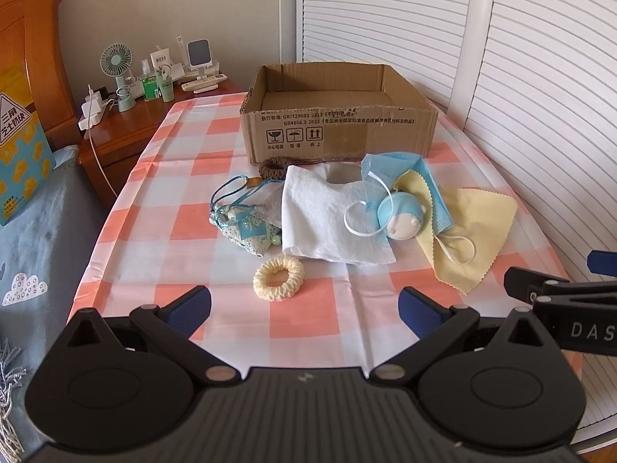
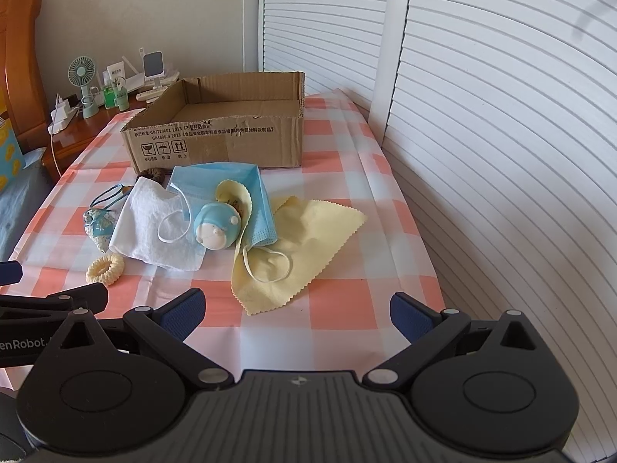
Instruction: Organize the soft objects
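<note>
An open cardboard box (image 1: 339, 131) (image 2: 216, 146) stands at the far end of the checked table. In front of it lies a pile: a white cloth (image 1: 324, 216) (image 2: 150, 227), a blue face mask (image 1: 405, 169) (image 2: 239, 181), a yellow cloth (image 1: 474, 227) (image 2: 304, 247), a round blue-and-white toy (image 1: 401, 216) (image 2: 216, 227), a patterned pouch with cords (image 1: 246, 227) (image 2: 98, 227), a brown hair tie (image 1: 273, 168) and a cream scrunchie (image 1: 278, 278) (image 2: 105, 268). My left gripper (image 1: 304, 310) hovers open just short of the scrunchie. My right gripper (image 2: 297, 310) hovers open before the yellow cloth.
White louvred doors (image 2: 482, 154) run along the table's right side. A wooden nightstand (image 1: 127, 127) with a small fan (image 1: 117, 65), bottles and chargers stands at the far left, next to a wooden headboard (image 1: 38, 46). A blue bedspread (image 1: 34, 239) lies to the left.
</note>
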`<state>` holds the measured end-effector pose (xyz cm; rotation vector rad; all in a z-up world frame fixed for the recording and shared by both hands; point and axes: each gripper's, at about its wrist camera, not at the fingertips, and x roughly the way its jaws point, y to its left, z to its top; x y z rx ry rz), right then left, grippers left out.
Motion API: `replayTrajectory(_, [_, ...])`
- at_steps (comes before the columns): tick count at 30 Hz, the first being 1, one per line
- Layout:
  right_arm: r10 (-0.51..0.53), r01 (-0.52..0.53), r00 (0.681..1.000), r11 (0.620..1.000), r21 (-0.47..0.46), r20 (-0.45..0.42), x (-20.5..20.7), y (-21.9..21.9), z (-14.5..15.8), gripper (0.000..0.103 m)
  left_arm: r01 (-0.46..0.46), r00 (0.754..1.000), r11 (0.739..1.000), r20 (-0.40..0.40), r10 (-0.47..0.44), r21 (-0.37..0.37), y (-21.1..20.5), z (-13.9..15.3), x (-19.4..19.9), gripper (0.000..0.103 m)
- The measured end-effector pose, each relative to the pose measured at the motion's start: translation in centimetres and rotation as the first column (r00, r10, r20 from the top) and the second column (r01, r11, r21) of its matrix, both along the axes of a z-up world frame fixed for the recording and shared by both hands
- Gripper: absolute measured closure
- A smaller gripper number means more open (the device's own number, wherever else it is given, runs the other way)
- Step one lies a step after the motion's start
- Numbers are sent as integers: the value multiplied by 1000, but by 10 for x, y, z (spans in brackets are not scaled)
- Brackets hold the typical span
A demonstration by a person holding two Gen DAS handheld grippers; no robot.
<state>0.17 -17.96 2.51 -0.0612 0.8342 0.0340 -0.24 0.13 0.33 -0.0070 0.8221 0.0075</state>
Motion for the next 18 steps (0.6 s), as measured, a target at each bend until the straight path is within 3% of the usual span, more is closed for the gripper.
replayTrajectory(18, [1, -1, 1000, 1000, -2, 6, -1, 0, 2, 0, 0, 1000, 1000, 5, 0, 4, -1, 3, -1, 1])
